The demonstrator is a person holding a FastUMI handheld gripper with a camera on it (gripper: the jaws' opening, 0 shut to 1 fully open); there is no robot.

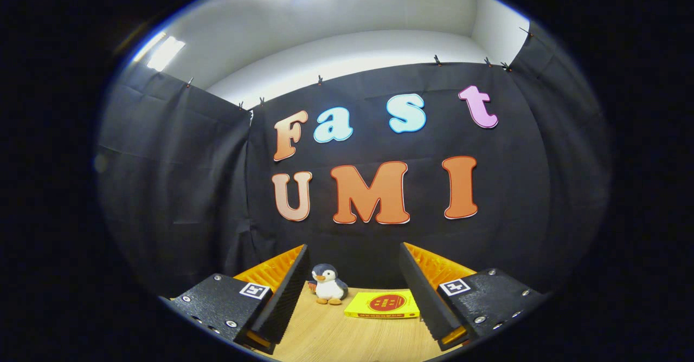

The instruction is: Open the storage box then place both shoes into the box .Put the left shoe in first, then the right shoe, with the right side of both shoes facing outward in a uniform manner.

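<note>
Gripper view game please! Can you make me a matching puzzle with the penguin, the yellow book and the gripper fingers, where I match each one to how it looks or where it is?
Things:
1. toy penguin
2. yellow book
3. gripper fingers
4. wooden table

Descriptions:
A. lying flat, nearer the right finger
B. wide apart, holding nothing
C. standing upright, close to the left finger
D. pale brown, under everything

Pairs: 1-C, 2-A, 3-B, 4-D
</note>
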